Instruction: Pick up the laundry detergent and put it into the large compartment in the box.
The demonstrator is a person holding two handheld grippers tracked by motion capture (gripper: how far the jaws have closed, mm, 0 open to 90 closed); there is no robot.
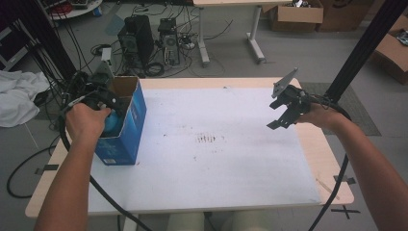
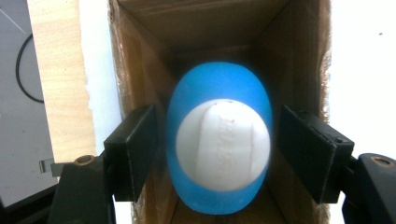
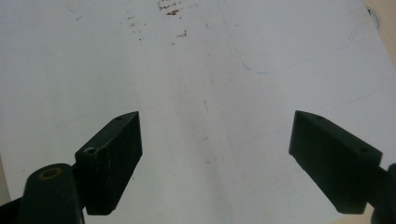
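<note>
A blue bottle [image 2: 217, 140] with a white cap [image 2: 223, 145] stands inside an open blue cardboard box [image 1: 129, 126] at the near left part of the table [image 1: 317, 144]. In the left gripper view the bottle is seen end on, from above. Its body is a smooth, glossy blue oval, and the round white cap sits in the near half of that oval. A raised ridge with embossed lettering crosses the cap; the letters are too blurred to read. The cap points straight up at the camera, out of the box's open top, so the bottle's long axis runs vertically, down into the box. The oval of the body is longer from near to far in that view than from side to side.

The box has plain brown inner walls, and a white sheet [image 1: 231, 115] covers the tabletop under it.

The left gripper [image 2: 217, 154] reaches down into the box mouth. Its jaws stand one on each side of the bottle with a narrow gap on both sides, so they are apart and not pressing on it. In the high view a little blue shows beside the left hand [image 1: 86, 121].

The right gripper [image 1: 287, 108] hangs above the far right part of the sheet, jaws wide apart with nothing between them.
</note>
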